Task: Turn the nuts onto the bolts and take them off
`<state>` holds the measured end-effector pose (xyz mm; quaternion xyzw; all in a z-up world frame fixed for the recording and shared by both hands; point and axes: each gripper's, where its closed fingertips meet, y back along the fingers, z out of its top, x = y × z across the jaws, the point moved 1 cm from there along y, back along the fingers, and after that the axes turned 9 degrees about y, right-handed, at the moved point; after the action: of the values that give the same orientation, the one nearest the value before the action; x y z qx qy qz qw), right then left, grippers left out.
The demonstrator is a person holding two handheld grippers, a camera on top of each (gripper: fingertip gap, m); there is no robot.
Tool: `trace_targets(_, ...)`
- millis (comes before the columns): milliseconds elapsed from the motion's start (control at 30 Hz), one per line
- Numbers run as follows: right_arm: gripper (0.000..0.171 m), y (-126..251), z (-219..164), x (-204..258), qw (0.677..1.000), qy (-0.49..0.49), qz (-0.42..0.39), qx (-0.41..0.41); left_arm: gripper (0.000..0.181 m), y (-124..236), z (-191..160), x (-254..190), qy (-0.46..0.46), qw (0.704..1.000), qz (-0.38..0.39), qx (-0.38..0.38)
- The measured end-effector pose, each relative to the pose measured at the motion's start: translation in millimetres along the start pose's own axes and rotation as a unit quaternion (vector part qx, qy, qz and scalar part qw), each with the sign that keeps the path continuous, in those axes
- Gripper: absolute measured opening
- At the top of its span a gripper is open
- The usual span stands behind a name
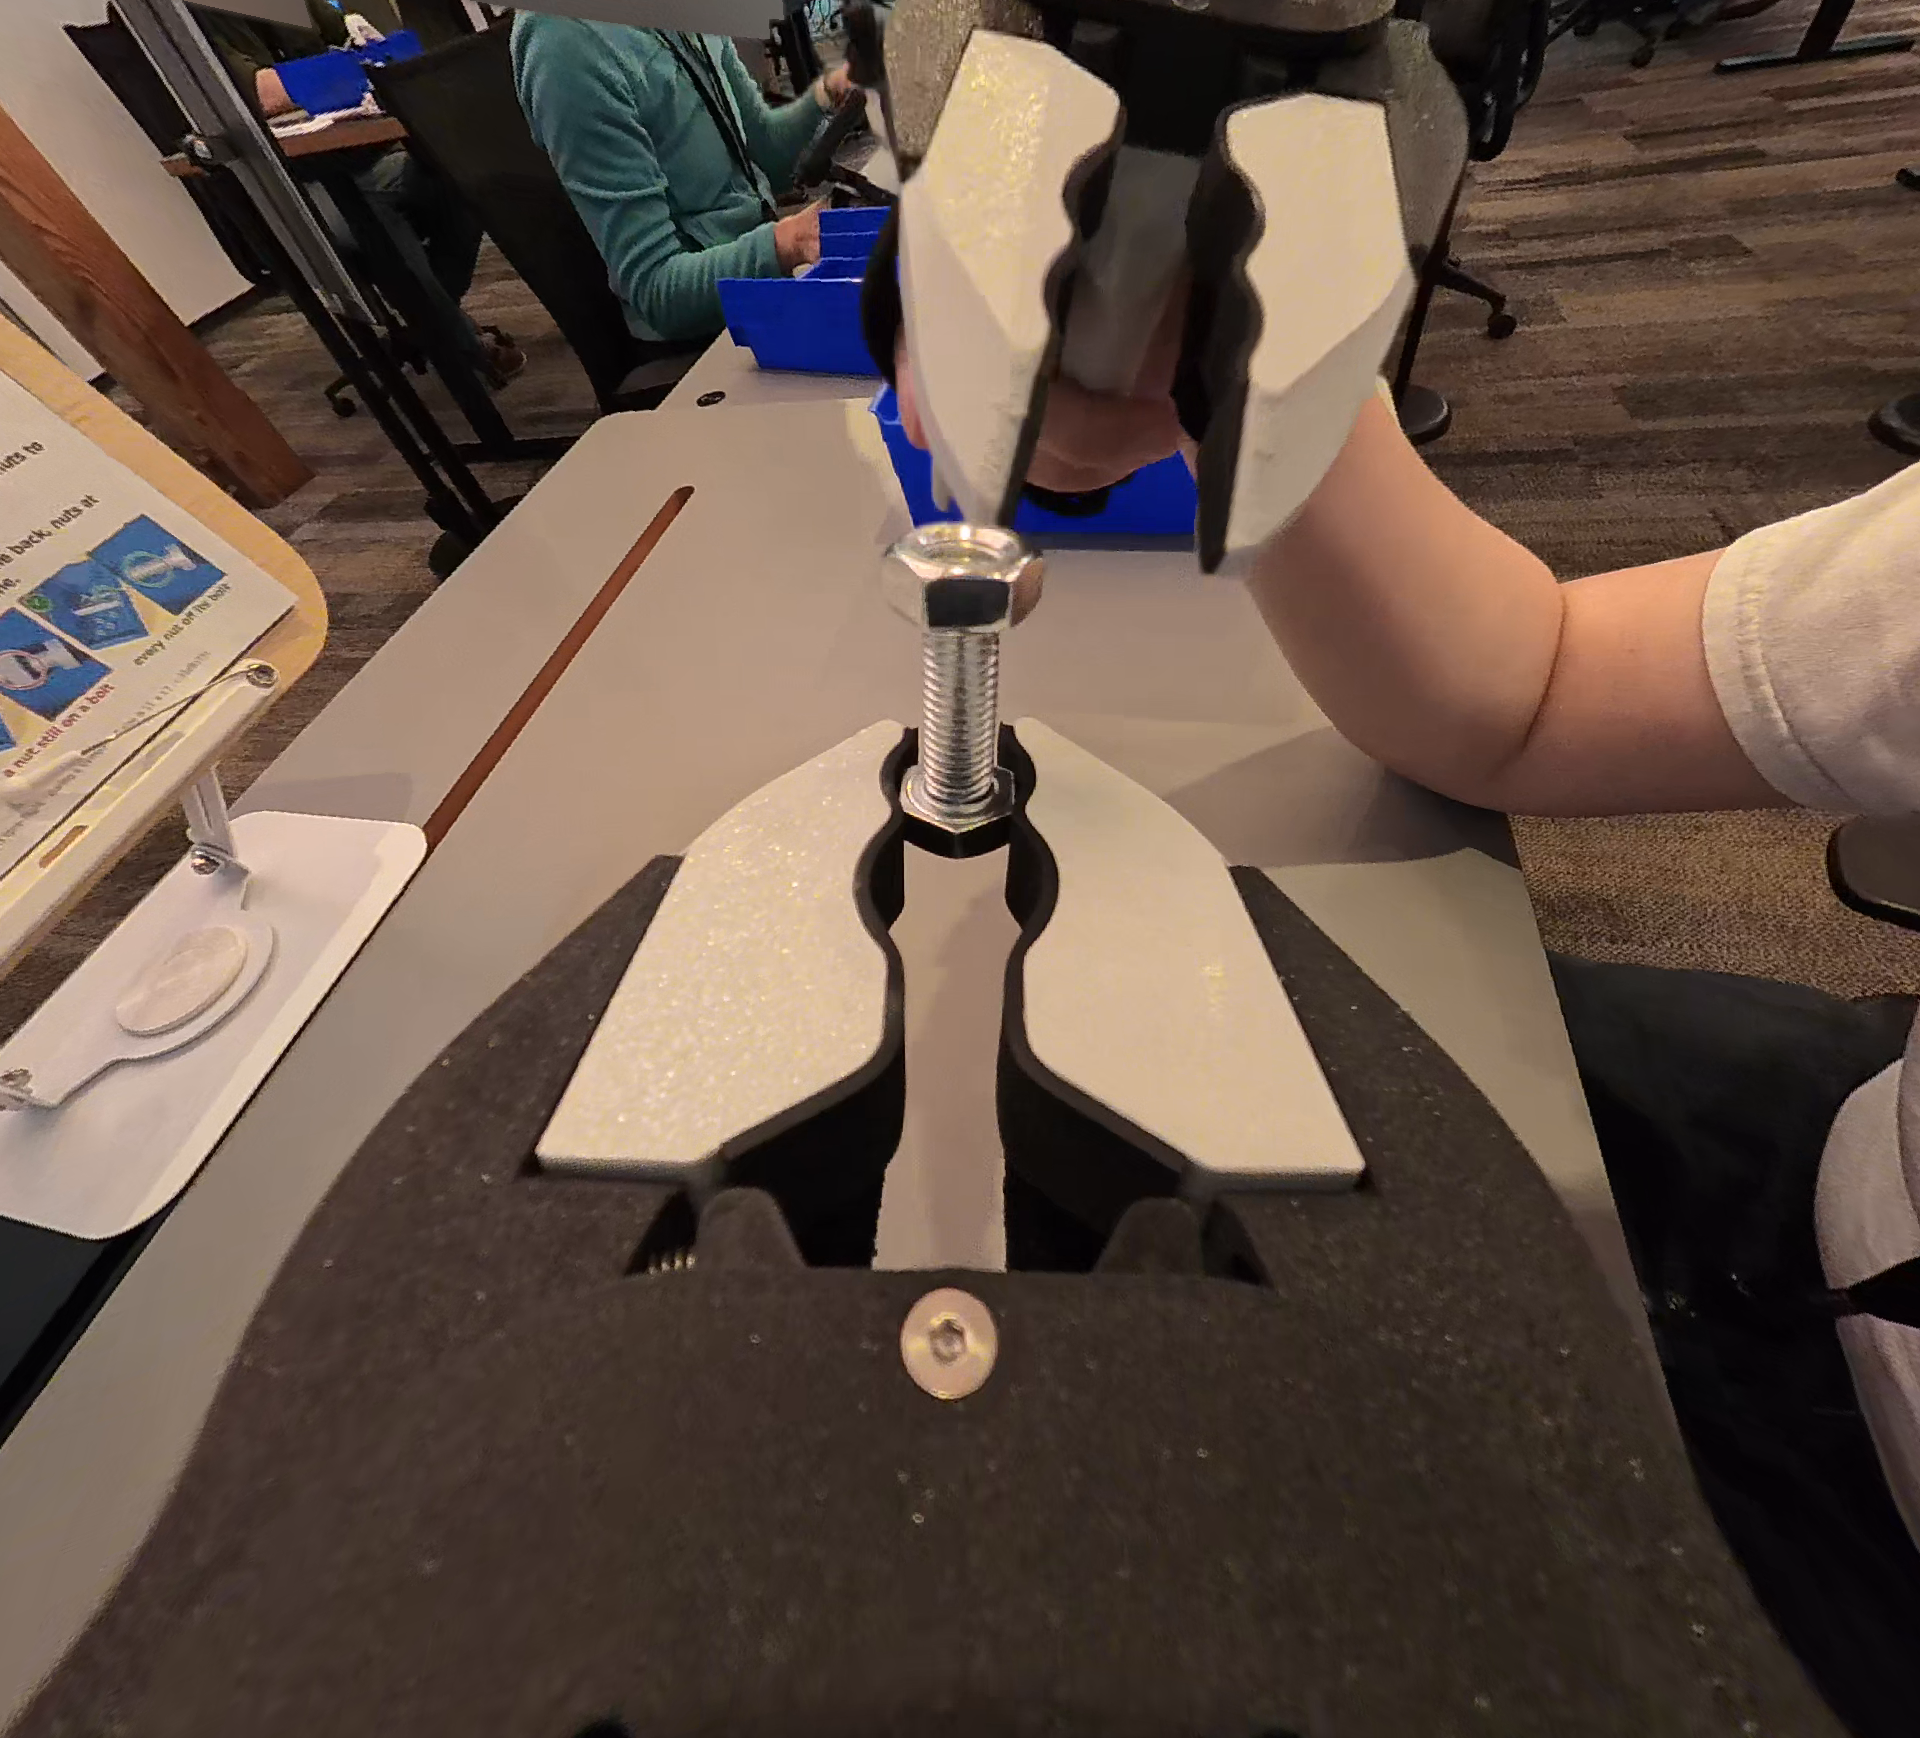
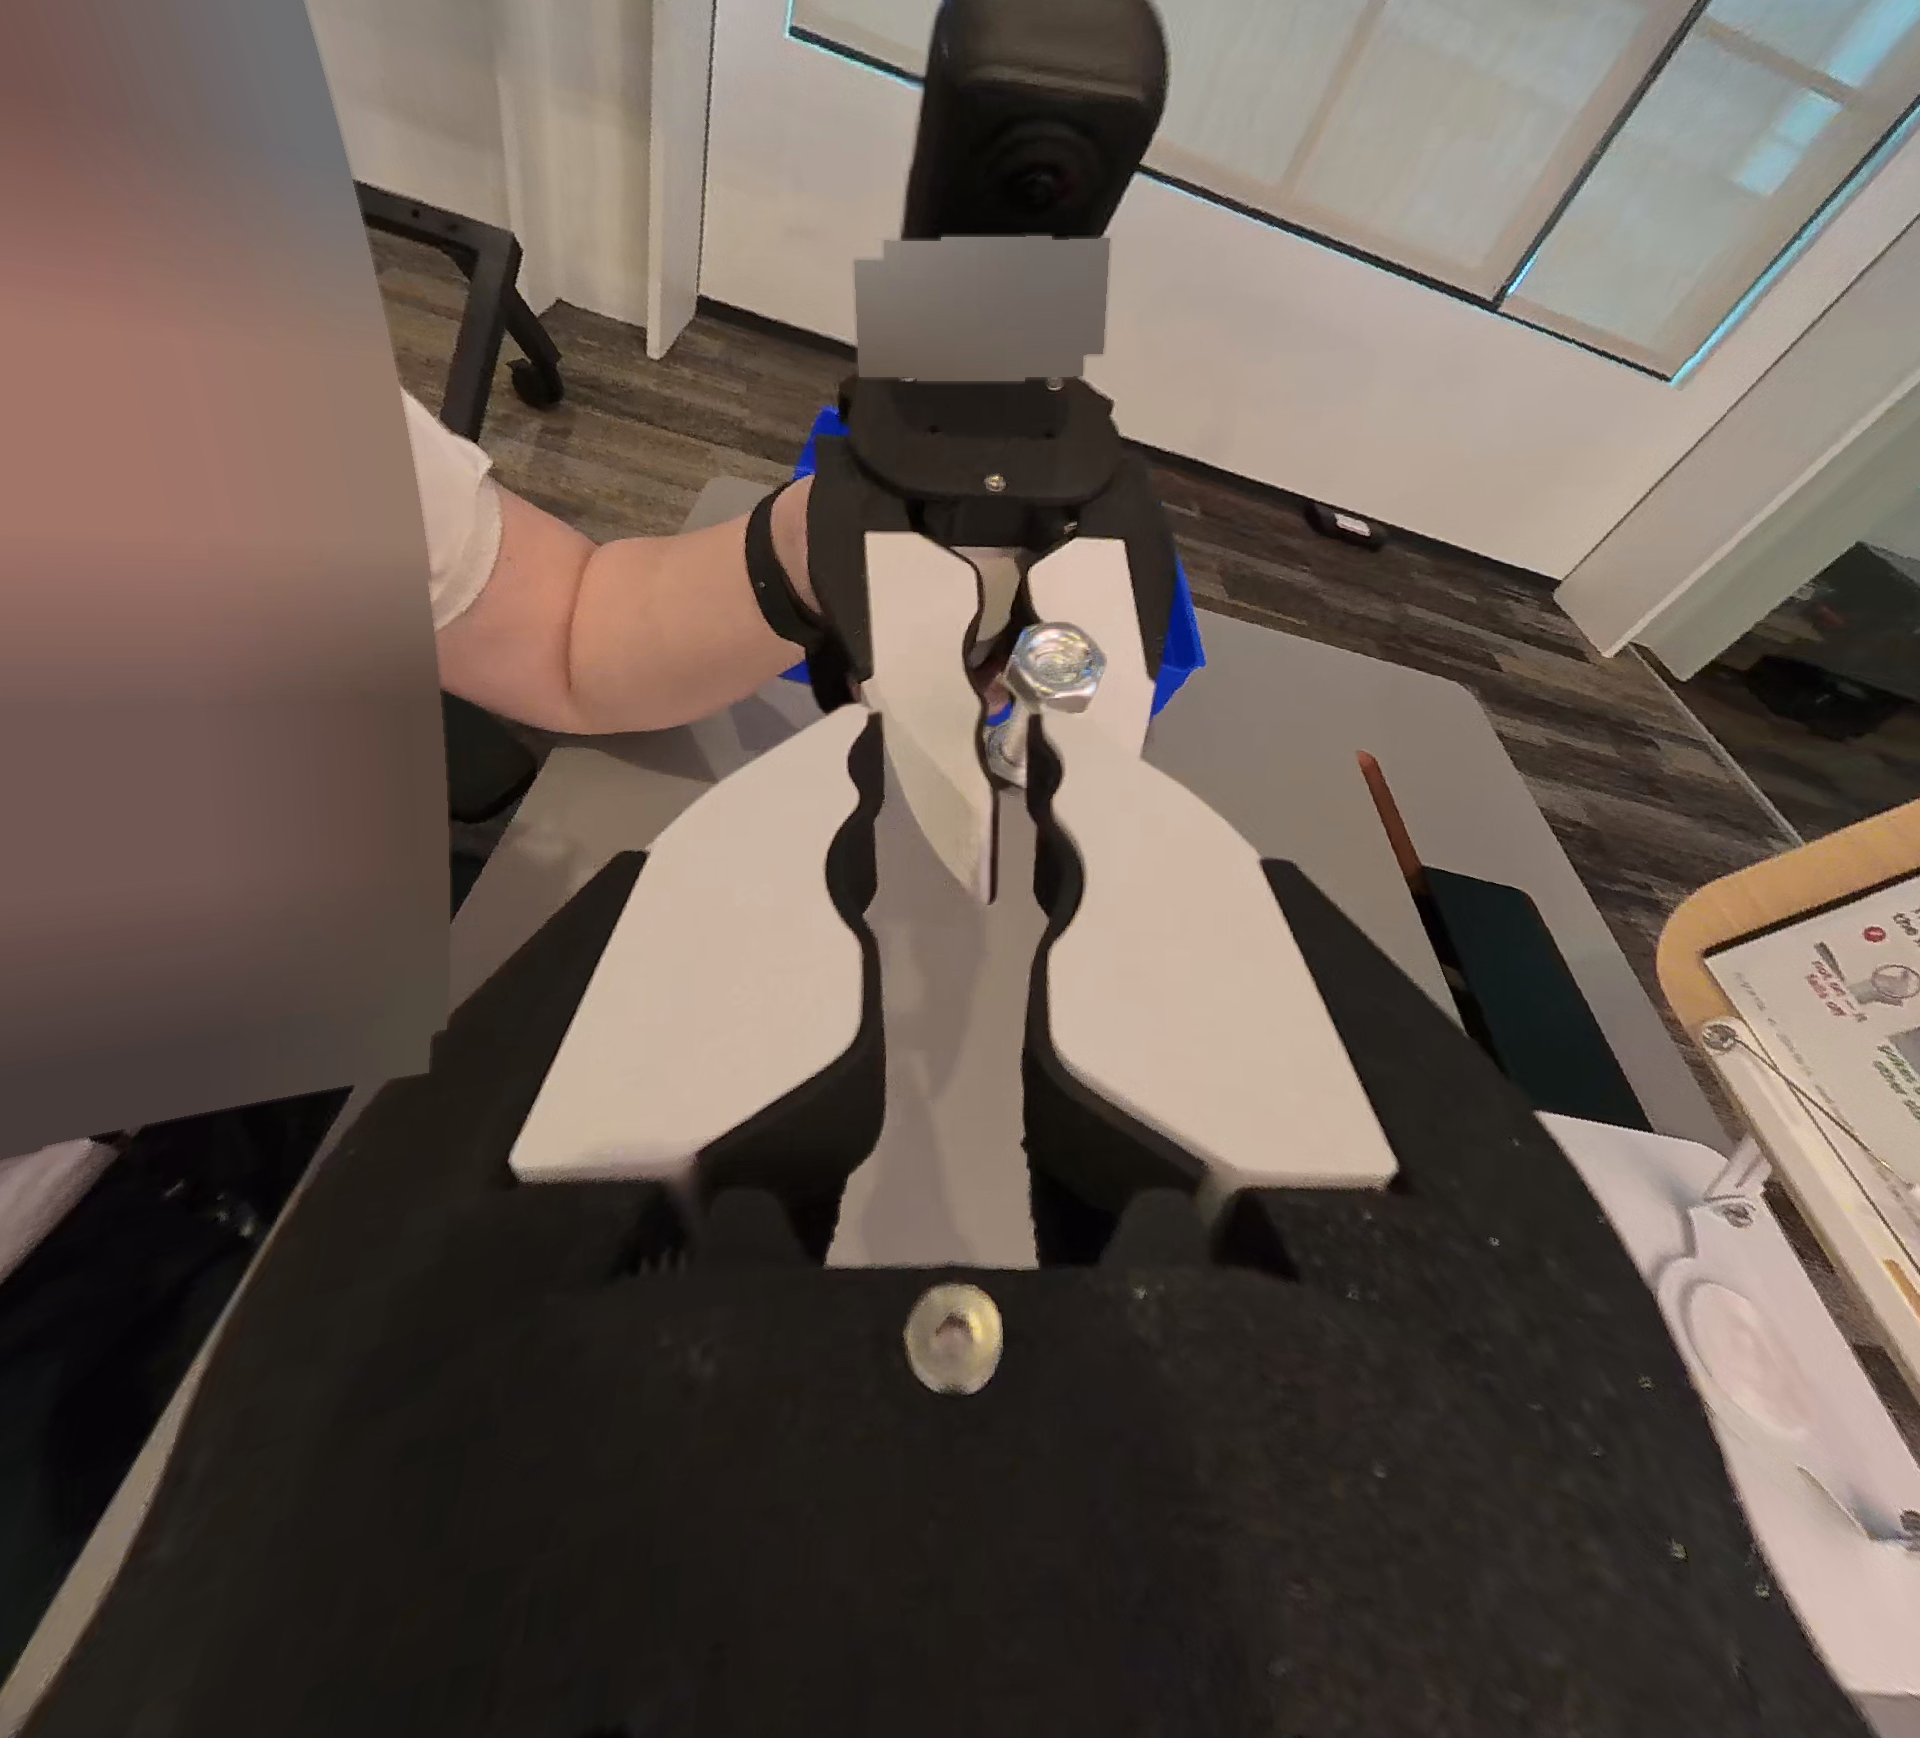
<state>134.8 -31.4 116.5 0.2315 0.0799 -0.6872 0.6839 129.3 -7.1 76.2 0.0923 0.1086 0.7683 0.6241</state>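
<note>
A silver bolt [image 1: 958,712] stands upright with a hex nut [image 1: 961,582] at the top of its thread. My left gripper [image 1: 956,800] is shut on the bolt's lower hex end, in the notch near its fingertips. My right gripper [image 1: 1096,535] points down from above, open and empty, with one fingertip just above the nut and not touching it. In the right wrist view my right gripper [image 2: 956,743] is open, and the left gripper [image 2: 1013,763] faces it and holds the bolt [image 2: 1013,732] with the nut [image 2: 1060,665] on top.
The grey table [image 1: 727,545] has a long slot [image 1: 561,660]. A blue bin [image 1: 1101,509] sits behind the bolt, another [image 1: 800,327] farther back. An instruction sheet on a wooden stand [image 1: 104,649] with a white base [image 1: 187,961] is at the left. A person in a teal top [image 1: 644,161] sits beyond. My right fingertips sit around 5 cm from my left ones.
</note>
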Motion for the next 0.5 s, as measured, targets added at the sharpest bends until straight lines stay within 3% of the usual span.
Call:
trace_targets(200, 0.039, -10, 2, -7, 1.0, -0.005, -0.016, -0.022, 0.014, -4, -2, -5, -0.007, 1.0, -0.006, 0.006)
trace_targets(433, 0.027, -5, -3, -4, 1.0, -0.004, -0.006, -0.001, 0.014, -1, 0, 0, -0.001, 1.0, 0.0, 0.0)
trace_targets(500, 0.031, -6, 0, -12, 0.999, -0.014, -0.026, -0.018, 0.014, -1, 0, -1, 0.0, 1.0, -0.003, -0.001)
